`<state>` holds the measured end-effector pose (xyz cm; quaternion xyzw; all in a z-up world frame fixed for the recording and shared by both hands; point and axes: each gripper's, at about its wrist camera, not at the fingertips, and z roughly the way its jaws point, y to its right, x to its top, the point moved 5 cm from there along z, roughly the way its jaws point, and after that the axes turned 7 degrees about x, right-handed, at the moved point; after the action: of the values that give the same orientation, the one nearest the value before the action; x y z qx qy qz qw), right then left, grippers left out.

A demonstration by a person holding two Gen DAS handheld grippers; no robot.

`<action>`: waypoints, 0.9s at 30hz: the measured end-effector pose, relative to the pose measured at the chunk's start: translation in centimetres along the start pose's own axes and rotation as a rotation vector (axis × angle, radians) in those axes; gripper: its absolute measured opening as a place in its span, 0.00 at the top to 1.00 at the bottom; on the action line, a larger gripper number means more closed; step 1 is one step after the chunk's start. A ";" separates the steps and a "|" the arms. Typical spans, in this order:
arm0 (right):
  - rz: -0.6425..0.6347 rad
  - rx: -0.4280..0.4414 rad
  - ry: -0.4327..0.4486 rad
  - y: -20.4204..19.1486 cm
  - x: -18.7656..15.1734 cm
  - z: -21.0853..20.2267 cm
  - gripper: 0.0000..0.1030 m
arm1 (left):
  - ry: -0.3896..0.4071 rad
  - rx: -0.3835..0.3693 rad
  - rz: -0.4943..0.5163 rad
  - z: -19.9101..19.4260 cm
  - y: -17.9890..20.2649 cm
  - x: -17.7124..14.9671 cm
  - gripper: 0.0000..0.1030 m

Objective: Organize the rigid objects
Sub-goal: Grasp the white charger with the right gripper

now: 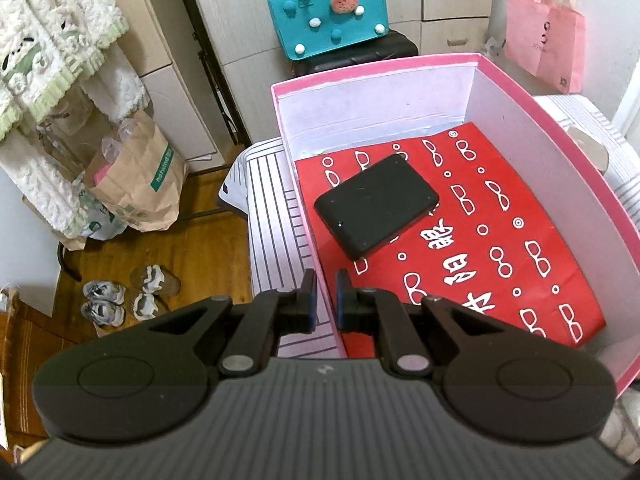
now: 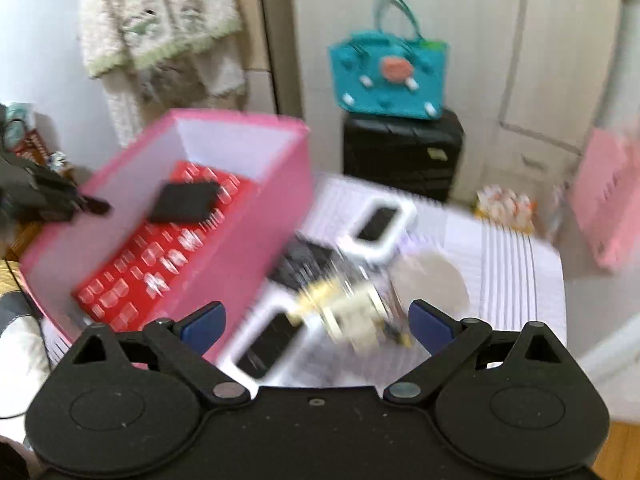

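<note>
While the left gripper (image 1: 325, 298) is clamping its fingers on the near wall of the pink box (image 1: 568, 120), one finger inside and one outside, a single flat black case (image 1: 376, 206) is lying ahead of those fingertips on the red printed sheet (image 1: 500, 240) lining the box floor. Its long axis is running diagonally, from near the fingers up toward the far right corner. The right gripper (image 2: 316, 324) is hanging with its fingers spread wide and nothing between them. Ahead of them, blurred, two white-framed black items (image 2: 380, 224) are lying on the striped cloth (image 2: 512, 256), with a gold-coloured clutter (image 2: 352, 312) between the fingertips and a round grey disc (image 2: 436, 284) just beyond the right finger. What the clutter is, I cannot tell.
</note>
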<state>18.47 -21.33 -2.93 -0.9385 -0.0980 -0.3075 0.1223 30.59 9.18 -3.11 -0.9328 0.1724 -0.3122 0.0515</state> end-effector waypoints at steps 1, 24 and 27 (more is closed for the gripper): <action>0.023 -0.004 -0.022 0.7 -1.1 0.6 0.05 | 0.001 0.002 0.002 0.0 0.0 0.0 0.92; -0.040 -0.005 -0.031 0.2 0.5 0.1 0.53 | -0.021 -0.002 0.026 -0.6 0.2 -0.2 0.92; -0.089 0.020 0.025 -2.0 3.2 -1.2 0.53 | -0.021 -0.013 0.022 -0.6 0.1 -0.3 0.91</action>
<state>19.83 -19.41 0.24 -0.9281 -0.1410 -0.3235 0.1190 29.99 9.21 -2.76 -0.9344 0.1841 -0.3008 0.0507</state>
